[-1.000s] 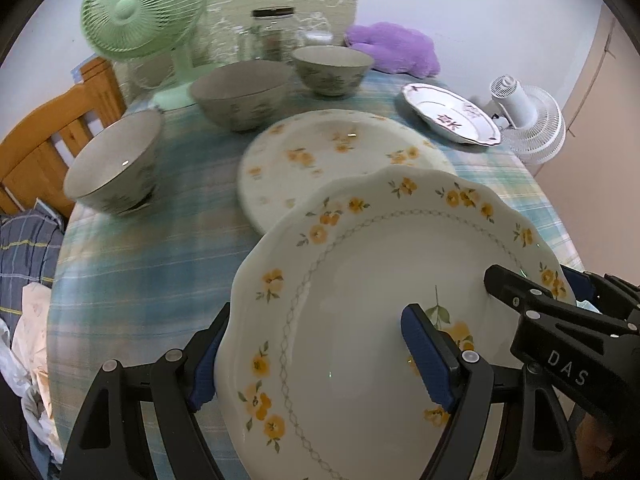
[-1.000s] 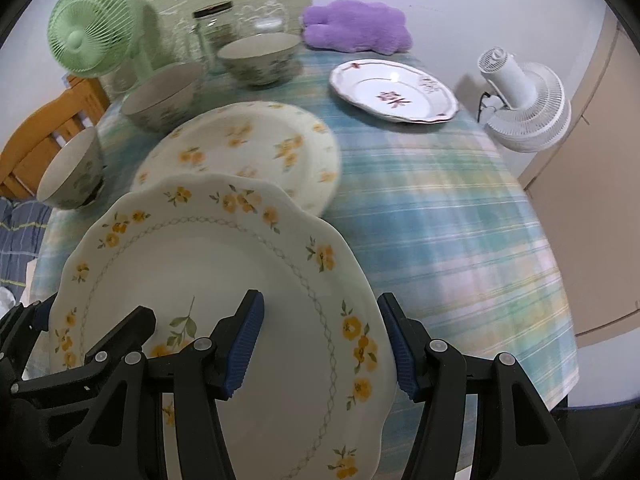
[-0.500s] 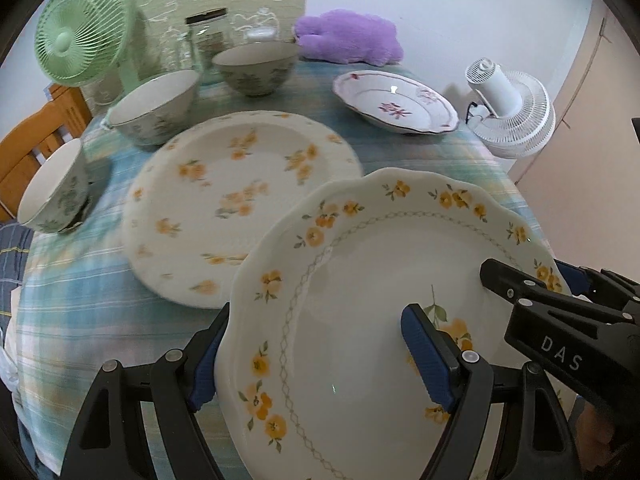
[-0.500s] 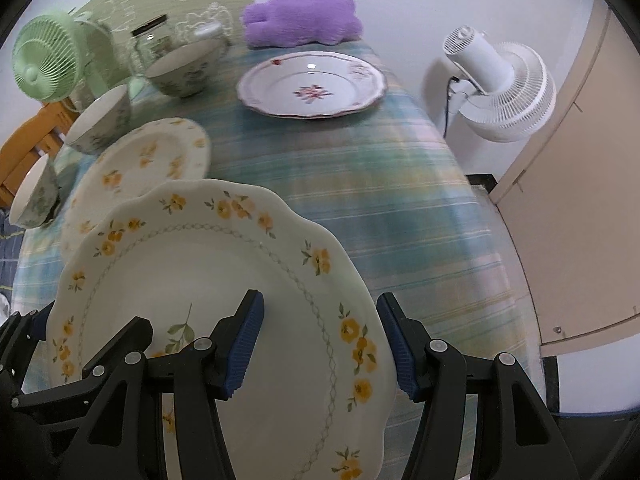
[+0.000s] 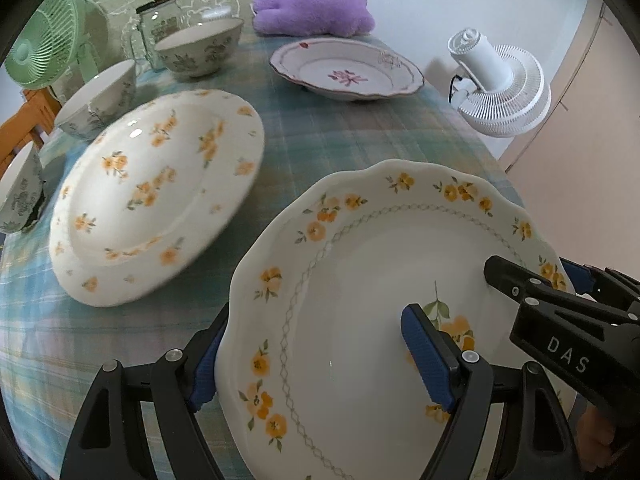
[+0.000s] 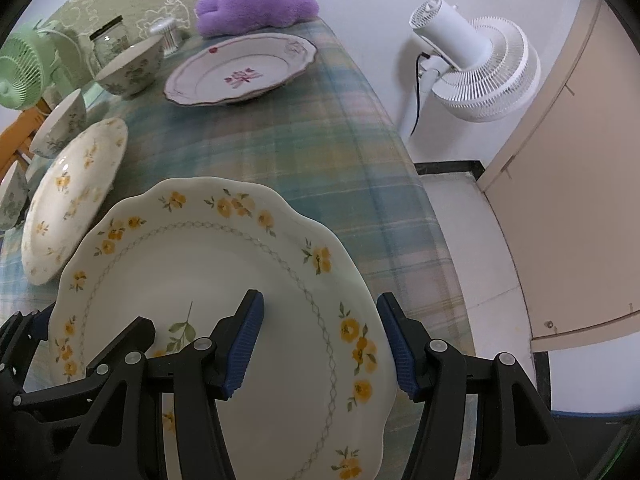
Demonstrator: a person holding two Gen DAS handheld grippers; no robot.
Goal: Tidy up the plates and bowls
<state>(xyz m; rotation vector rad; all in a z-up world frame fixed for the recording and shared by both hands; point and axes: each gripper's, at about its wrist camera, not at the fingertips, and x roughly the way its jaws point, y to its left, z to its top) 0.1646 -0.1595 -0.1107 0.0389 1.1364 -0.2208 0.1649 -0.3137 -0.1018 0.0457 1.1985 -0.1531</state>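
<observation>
Both grippers hold one scalloped plate with yellow flowers (image 5: 360, 320), also in the right wrist view (image 6: 216, 280), above the table. My left gripper (image 5: 320, 356) is shut on its left rim. My right gripper (image 6: 320, 344) is shut on its right rim and shows in the left wrist view (image 5: 560, 320). A round yellow-flowered plate (image 5: 160, 192) lies on the table to the left. A pink-flowered plate (image 5: 344, 70) lies at the back. Three flowered bowls (image 5: 200, 46) stand along the left side.
The table has a blue-green plaid cloth (image 5: 340, 140). A green fan (image 5: 40, 48), a glass jar (image 5: 158, 26) and a purple plush (image 5: 312, 10) stand at the back. A white fan (image 6: 472, 64) stands on the floor right of the table's edge.
Both grippers have carried the scalloped plate to the right, toward the pink-flowered plate. The round plate and bowls have shifted left in both views.
</observation>
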